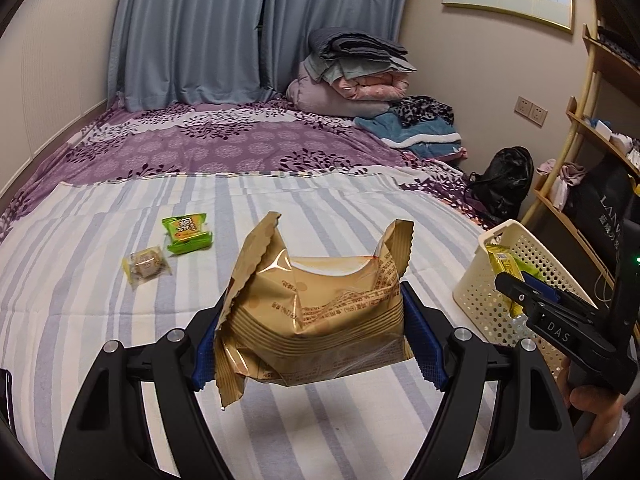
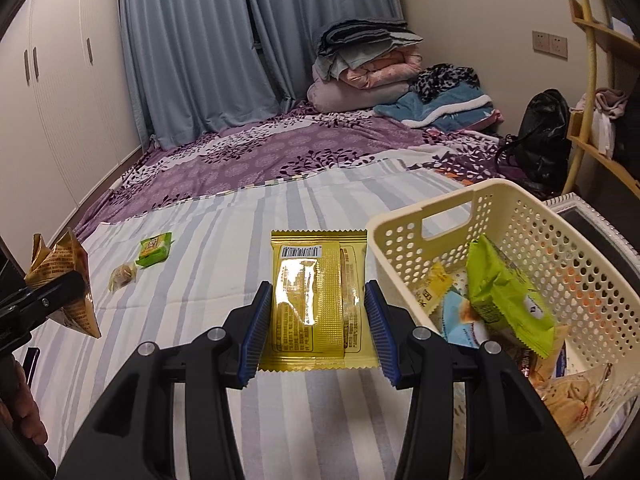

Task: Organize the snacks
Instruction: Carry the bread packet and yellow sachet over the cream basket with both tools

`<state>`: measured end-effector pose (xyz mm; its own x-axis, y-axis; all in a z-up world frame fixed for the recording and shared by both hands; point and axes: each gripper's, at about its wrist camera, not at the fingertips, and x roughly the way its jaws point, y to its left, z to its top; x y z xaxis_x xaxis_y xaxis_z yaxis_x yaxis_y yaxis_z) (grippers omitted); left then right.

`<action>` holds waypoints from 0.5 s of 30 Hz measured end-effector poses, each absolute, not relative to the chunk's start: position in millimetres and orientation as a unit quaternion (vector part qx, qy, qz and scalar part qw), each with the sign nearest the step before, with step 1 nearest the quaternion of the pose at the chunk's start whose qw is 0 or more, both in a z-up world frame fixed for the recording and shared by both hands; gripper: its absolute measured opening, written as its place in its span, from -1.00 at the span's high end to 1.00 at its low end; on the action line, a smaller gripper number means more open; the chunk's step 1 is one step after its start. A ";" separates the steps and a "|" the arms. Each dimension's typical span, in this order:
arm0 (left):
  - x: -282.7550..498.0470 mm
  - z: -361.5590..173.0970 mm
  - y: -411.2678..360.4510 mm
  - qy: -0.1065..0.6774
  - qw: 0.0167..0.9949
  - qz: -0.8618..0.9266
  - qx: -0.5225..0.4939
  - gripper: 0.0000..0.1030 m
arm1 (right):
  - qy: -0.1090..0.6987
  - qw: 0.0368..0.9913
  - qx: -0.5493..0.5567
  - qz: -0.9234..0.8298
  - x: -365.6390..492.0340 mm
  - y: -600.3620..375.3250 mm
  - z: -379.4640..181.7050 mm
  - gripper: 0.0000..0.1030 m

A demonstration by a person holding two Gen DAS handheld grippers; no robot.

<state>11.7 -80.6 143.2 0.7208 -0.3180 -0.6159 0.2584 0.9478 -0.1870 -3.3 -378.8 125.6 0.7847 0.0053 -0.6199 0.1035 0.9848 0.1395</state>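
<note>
My left gripper (image 1: 316, 340) is shut on a crinkled gold snack packet (image 1: 320, 320), held above the striped sheet; that packet (image 2: 64, 280) shows at the left edge of the right wrist view. My right gripper (image 2: 318, 328) is shut on a flat yellow packet (image 2: 318, 300), just left of the cream perforated basket (image 2: 420, 240). In the left wrist view the right gripper (image 1: 516, 286) hangs over the basket (image 1: 532, 252). The basket holds several snacks, among them a green packet (image 2: 508, 300). A green packet (image 1: 187, 234) and a small clear-wrapped snack (image 1: 146, 266) lie on the bed.
The bed carries a striped sheet (image 1: 100, 340) with purple floral bedding (image 1: 224, 140) behind. Folded blankets (image 1: 352, 72) are piled in the far corner. A black bag (image 1: 504, 180) and a wooden shelf (image 1: 584, 168) stand to the right. A person's hand (image 1: 596, 404) grips the right tool.
</note>
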 end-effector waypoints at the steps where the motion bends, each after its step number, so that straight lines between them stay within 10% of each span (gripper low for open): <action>1: 11.1 144.1 -83.3 0.339 0.926 -0.158 -0.042 -0.52 | 0.326 0.941 0.085 -0.030 -5.3 -382.1 126.0 0.09; 15: 6.9 151.2 -124.1 0.337 0.920 -0.201 -0.014 -0.52 | 0.311 0.938 0.117 -0.098 -35.1 -444.8 128.9 0.08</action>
<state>6.9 -124.1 151.2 0.6917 -0.3798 -0.6143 0.3603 0.9186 -0.1623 -35.1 -444.8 128.9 0.7877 -0.1105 -0.6060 0.2560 0.9535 0.1589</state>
